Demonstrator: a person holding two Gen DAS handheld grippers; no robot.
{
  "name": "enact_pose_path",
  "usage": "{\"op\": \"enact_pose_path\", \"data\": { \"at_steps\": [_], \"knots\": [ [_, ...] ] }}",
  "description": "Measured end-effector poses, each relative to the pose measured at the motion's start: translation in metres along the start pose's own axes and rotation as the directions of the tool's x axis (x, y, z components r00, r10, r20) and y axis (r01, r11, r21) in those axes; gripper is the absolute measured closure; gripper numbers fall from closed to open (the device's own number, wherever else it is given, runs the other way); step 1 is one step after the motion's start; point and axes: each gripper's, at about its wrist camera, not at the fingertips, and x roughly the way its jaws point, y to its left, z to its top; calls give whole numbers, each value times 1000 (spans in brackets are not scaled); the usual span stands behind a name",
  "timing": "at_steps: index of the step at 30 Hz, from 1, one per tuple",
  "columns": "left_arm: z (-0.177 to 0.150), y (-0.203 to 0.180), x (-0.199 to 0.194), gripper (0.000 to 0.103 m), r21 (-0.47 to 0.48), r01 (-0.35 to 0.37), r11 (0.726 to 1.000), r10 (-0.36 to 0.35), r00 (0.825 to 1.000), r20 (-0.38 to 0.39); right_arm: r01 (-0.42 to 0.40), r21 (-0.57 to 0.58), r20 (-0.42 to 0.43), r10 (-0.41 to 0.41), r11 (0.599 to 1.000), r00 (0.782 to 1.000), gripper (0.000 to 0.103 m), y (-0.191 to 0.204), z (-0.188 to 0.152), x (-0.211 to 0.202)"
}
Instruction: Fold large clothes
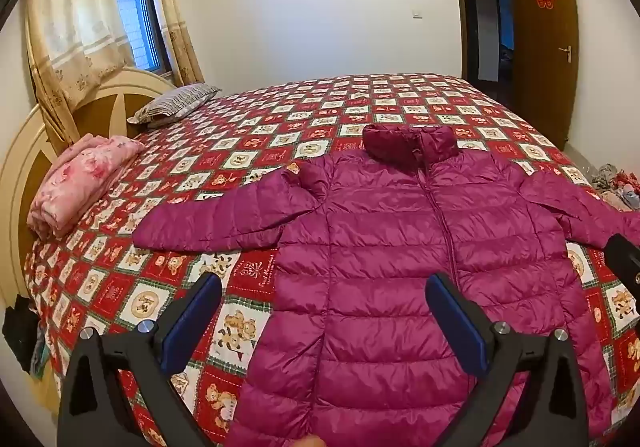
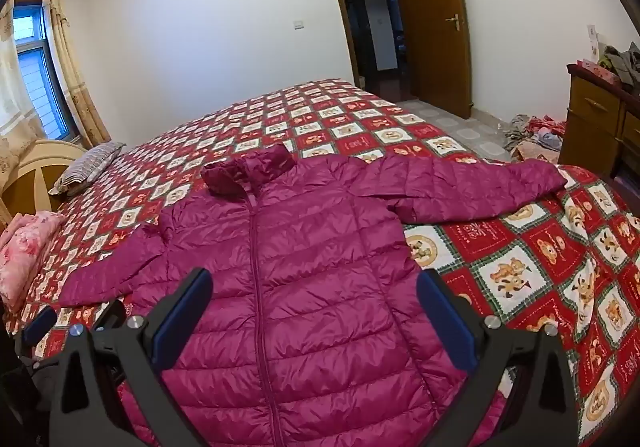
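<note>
A magenta quilted down jacket (image 1: pixel 400 239) (image 2: pixel 304 255) lies flat and zipped on the bed, collar away from me, both sleeves spread sideways. My left gripper (image 1: pixel 324 287) hovers open over the jacket's lower left part, blue pads wide apart, nothing between them. My right gripper (image 2: pixel 314 283) hangs open above the lower right half of the jacket, holding nothing. In the right wrist view the left gripper's fingertip (image 2: pixel 40 321) shows at the lower left. One finger of the right gripper (image 1: pixel 624 259) shows at the right edge of the left wrist view.
The bed has a red bear-patterned quilt (image 1: pixel 248 139) (image 2: pixel 520 243). A folded pink blanket (image 1: pixel 80 183) and a striped pillow (image 1: pixel 176 107) lie by the headboard. Clothes lie heaped on the floor (image 2: pixel 536 135) beside a wooden dresser (image 2: pixel 596 119). The door (image 2: pixel 432 19) stands open.
</note>
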Motion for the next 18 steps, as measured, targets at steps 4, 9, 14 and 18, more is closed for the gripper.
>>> {"op": "enact_pose_path", "data": {
  "at_steps": [4, 9, 14, 18],
  "knots": [
    [-2, -1, 0, 1, -19, 24, 1000, -24, 1000, 5, -5, -11, 16, 5, 1000, 1000, 0, 2, 0, -2],
    [-6, 4, 7, 1, -40, 76, 996, -77, 996, -35, -15, -37, 20, 15, 999, 1000, 0, 3, 0, -3],
    [-10, 7, 0, 1, -33, 81, 996, -81, 997, 2, 18, -19, 21, -18, 1000, 1000, 0, -1, 2, -7],
    [-6, 10, -6, 1, -42, 71, 997, -70, 997, 25, 19, -14, 24, -19, 1000, 1000, 0, 0, 2, -6]
  ]
}}
